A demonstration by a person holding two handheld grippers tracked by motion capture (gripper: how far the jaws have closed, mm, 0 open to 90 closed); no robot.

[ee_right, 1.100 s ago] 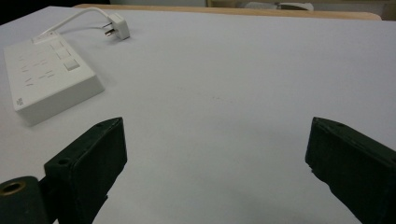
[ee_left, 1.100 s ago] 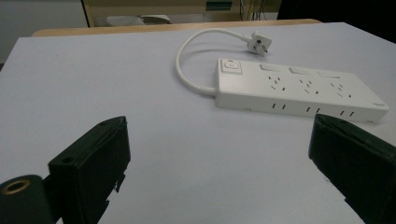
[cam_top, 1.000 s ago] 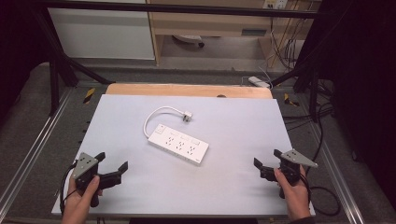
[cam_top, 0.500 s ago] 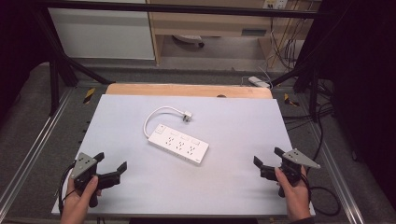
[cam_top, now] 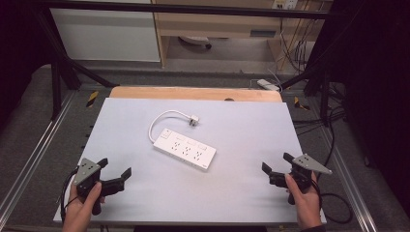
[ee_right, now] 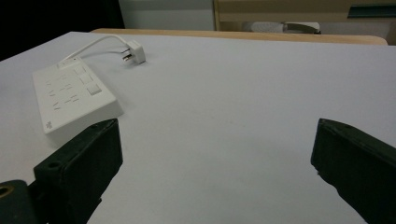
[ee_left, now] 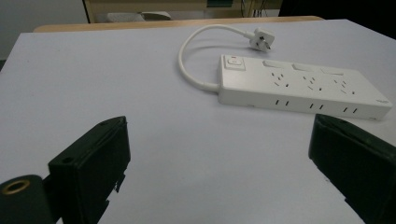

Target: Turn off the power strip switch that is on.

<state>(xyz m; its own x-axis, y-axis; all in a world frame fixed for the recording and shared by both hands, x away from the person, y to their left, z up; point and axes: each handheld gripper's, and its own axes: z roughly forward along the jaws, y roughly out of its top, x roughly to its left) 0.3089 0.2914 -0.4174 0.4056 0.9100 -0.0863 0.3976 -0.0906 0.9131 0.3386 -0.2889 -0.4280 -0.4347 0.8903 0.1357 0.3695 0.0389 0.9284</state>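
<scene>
A white power strip point(cam_top: 184, 149) lies at an angle in the middle of the pale table point(cam_top: 241, 125), with its cord point(cam_top: 154, 123) looping back to a white plug point(cam_top: 194, 119). Near the front left corner a hand holds my left gripper point(cam_top: 114, 167) open and empty; in its own view the left gripper point(ee_left: 219, 140) faces the power strip point(ee_left: 303, 84) and the plug point(ee_left: 261, 38). At the front right, the other hand holds my right gripper point(cam_top: 277, 163) open and empty. In the right gripper view, the right gripper point(ee_right: 217, 135) has the power strip point(ee_right: 70, 95) at its left and the plug point(ee_right: 133, 50) farther back.
A wooden strip point(cam_top: 193, 93) runs along the table's far edge. Metal frame rails point(cam_top: 29, 159) flank the table on both sides. Cables point(cam_top: 333, 145) trail on the floor at the right. Wide bare table surface lies around the power strip.
</scene>
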